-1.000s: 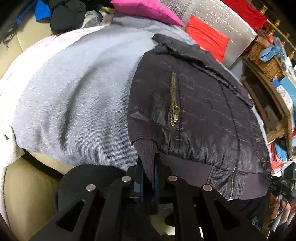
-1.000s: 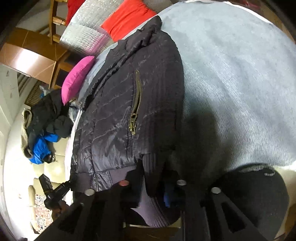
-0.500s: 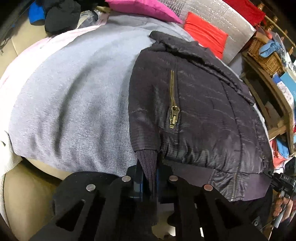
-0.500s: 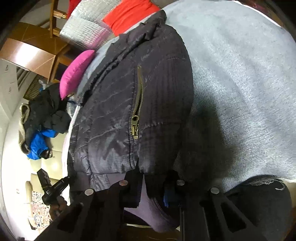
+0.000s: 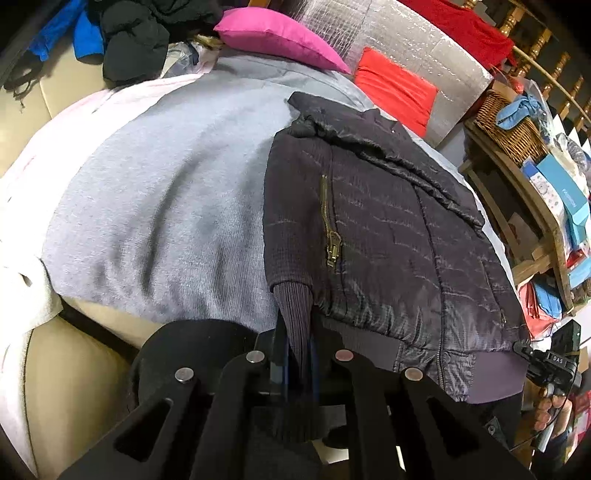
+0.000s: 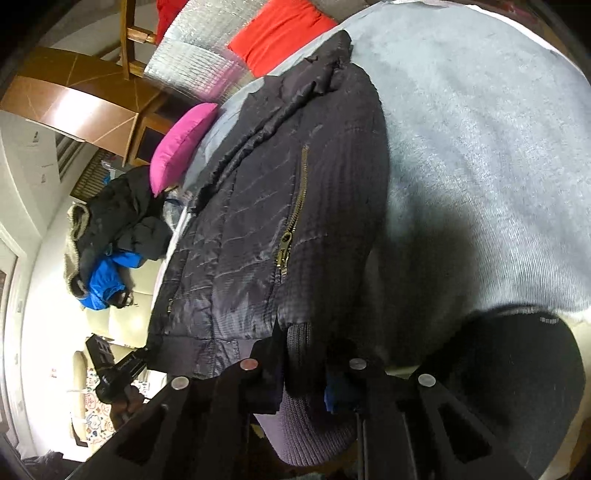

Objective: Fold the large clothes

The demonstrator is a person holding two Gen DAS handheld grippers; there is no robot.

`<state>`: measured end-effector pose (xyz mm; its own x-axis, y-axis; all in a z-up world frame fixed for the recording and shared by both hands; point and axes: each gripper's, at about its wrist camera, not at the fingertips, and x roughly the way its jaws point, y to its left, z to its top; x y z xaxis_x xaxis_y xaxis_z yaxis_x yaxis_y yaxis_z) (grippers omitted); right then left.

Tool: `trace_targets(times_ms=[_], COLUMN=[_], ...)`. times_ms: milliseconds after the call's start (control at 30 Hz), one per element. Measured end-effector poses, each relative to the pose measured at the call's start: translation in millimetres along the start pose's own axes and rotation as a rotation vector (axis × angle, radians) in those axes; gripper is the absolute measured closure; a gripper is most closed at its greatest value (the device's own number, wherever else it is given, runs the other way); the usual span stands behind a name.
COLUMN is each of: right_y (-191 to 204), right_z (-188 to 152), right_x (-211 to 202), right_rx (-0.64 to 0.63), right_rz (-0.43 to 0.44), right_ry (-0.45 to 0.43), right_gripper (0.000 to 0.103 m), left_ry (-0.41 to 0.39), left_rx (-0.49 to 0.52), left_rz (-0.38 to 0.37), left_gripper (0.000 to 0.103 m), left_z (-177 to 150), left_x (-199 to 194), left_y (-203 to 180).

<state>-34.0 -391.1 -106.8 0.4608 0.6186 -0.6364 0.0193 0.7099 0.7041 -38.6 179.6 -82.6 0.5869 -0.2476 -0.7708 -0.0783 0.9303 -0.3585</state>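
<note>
Item: dark quilted jacket (image 5: 388, 236), large, brass pocket zip (image 5: 330, 236), ribbed cuff (image 5: 295, 314) and hem band. Lay on the grey blanket (image 5: 159, 206) covering the sofa, along the blanket's right side in my left cam, collar toward the far edge, hem at the near edge. One sleeve folded in over the front panel, its cuff hanging off the near edge.

Tongs: my left gripper (image 5: 297, 354) was clamped on that cuff, rib knit pinched between the blades. My right gripper (image 6: 306, 373) had the same cuff end gripped from the other side, w/ a fold of knit bulging below it.

Surroundings: pink cushion (image 5: 277, 37) and red cushion (image 5: 395, 92) past the far edge; black and blue clothes pile (image 5: 122, 33) at the far left corner; wicker basket (image 5: 513, 122) on shelving off to the right.

Step, est.: sleeve fold approx. done; body fold not yet made.

Risks, est.:
- Both tongs on one small cuff: any pull apart would stretch the rib or drag the sleeve off the panel.
- Slick shell fabric: sleeve could slide off on release.
- Cuff overhanging the near edge: its weight might tug the fold open.
- Blanket could ruck if the jacket got dragged.
</note>
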Motion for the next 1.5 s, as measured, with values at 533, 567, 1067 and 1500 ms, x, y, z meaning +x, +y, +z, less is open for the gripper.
trace_targets(times_ms=[533,567,1067,1500], right_y=[-9.4,-9.1,-18.0,2.3], right_z=[-2.2,-2.1,3.9,5.2], right_x=[0.1,0.8,16.1,5.9], right_rx=[0.020,0.021,0.085,0.018], right_rz=[0.036,0.034,0.028,0.046], right_ry=[0.010,0.011,0.034,0.004], right_gripper=[0.086,0.086,0.081,0.086], left_ry=[0.068,0.077,0.113,0.021], left_rx=[-0.027,-0.037,-0.061,-0.008], left_rz=[0.008,0.011,0.050,-0.028], left_gripper=[0.094,0.094,0.038,0.084], left_z=[21.8,22.1,33.6,44.2], left_x=[50.5,54.4,86.3,35.4], left_y=[6.8,8.8,3.9,-2.0])
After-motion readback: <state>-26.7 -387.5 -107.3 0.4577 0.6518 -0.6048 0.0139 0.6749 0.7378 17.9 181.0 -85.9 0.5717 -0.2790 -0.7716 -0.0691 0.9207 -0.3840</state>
